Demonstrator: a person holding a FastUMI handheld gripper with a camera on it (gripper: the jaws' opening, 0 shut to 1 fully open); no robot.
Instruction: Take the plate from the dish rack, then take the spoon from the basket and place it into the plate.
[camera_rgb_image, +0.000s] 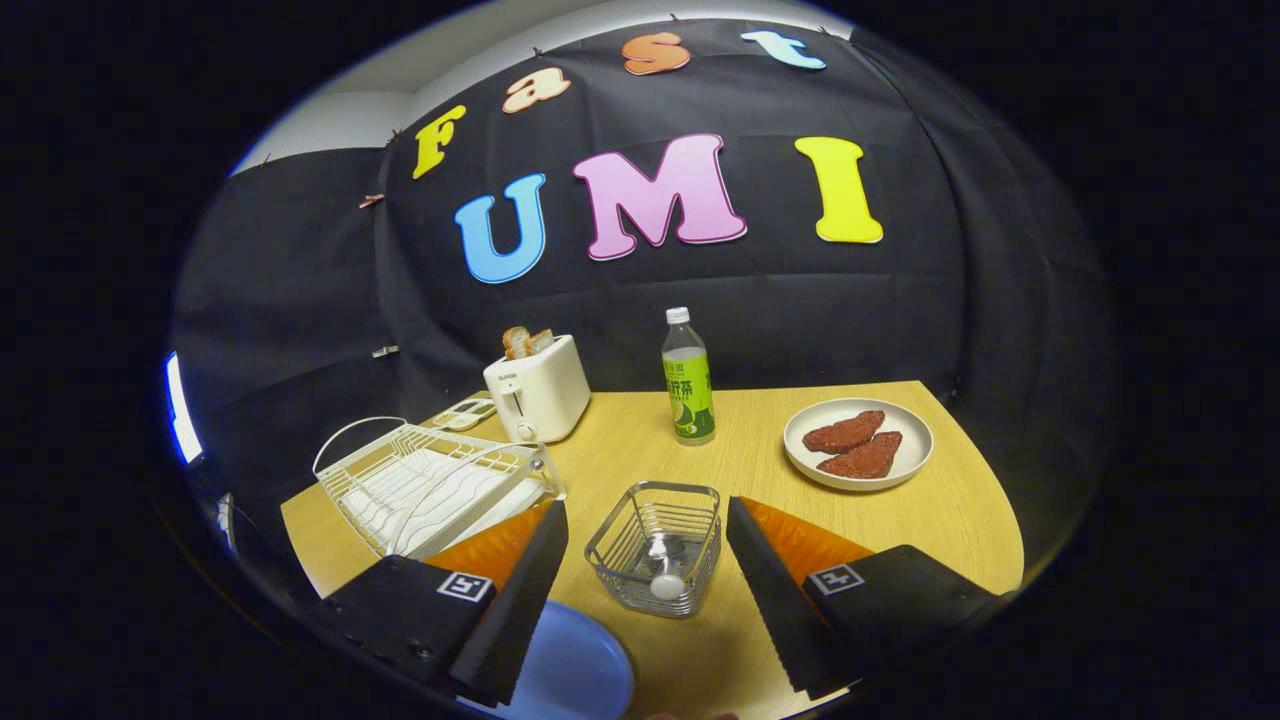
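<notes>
The claw (647, 590) hangs spread wide and empty, with the wire basket (655, 545) between its fingers. The spoon (664, 577) stands inside, likely light, hard and slippery; its upper handle looks the best hold. The blue plate (575, 670) lies on the desk (760, 470), beside the basket.

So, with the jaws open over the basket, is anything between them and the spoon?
Nothing visible blocks it. The gripper is open, its jaws flanking the wire basket, whose top is open. The spoon stands inside, alone. The blue plate lies on the table nearer than the basket, beside one jaw, with no object between the two.
</notes>
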